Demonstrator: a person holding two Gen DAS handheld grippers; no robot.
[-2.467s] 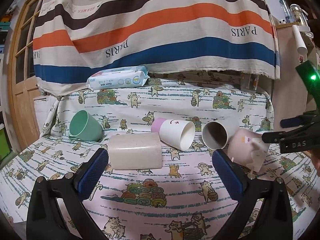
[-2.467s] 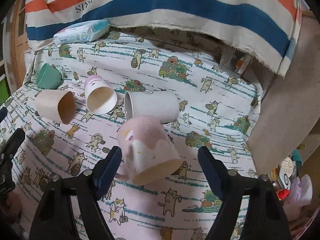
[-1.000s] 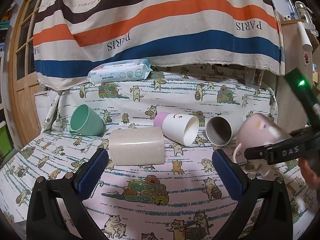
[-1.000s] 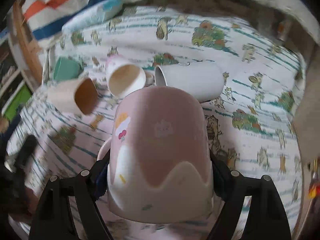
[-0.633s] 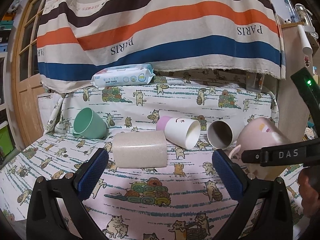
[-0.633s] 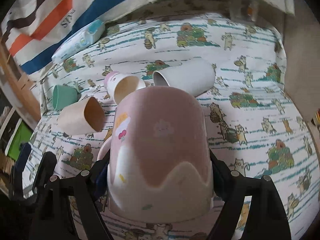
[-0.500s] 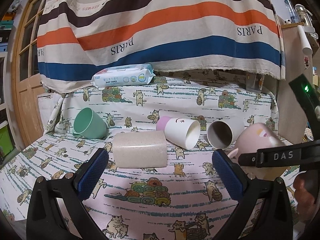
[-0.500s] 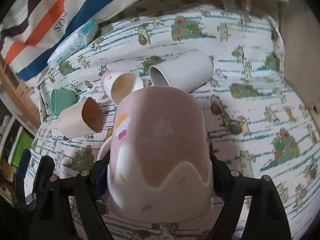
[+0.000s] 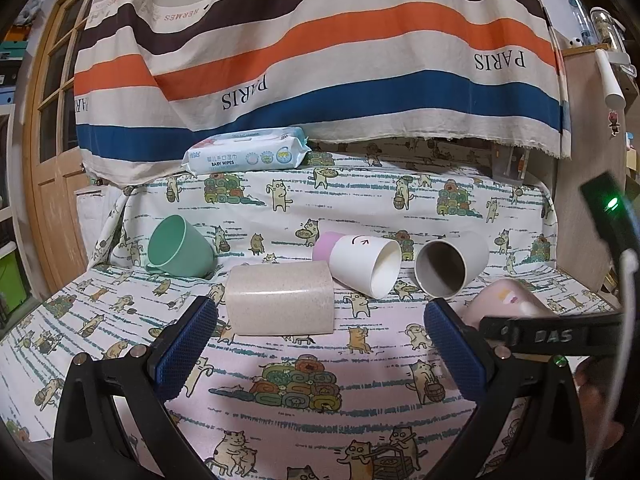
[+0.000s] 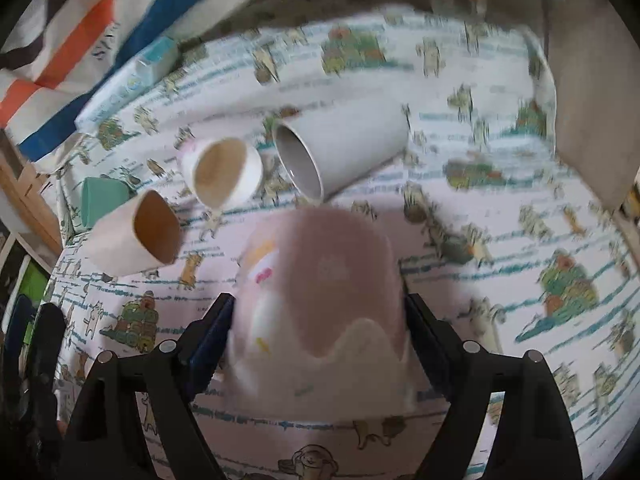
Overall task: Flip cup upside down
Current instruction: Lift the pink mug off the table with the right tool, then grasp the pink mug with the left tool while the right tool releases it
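Note:
My right gripper (image 10: 318,324) is shut on a pink cup (image 10: 320,304) with a cream wavy band. The cup is upside down, its base pointing away and its rim low, close to the cat-print cloth (image 10: 520,240); the view is blurred. In the left wrist view the pink cup (image 9: 508,300) shows at the right, partly behind the right gripper's arm. My left gripper (image 9: 320,340) is open and empty, low over the cloth in front of a beige cup (image 9: 280,298) lying on its side.
Other cups lie on their sides: a green one (image 9: 180,248), a white and pink one (image 9: 360,260), a grey one (image 9: 448,264). A wipes pack (image 9: 244,156) sits at the back under a striped cloth (image 9: 320,60). A wooden door (image 9: 52,160) stands left.
My right gripper took hold of the pink cup, lifted it and has now lowered it upside down toward the cloth. My left gripper has barely moved.

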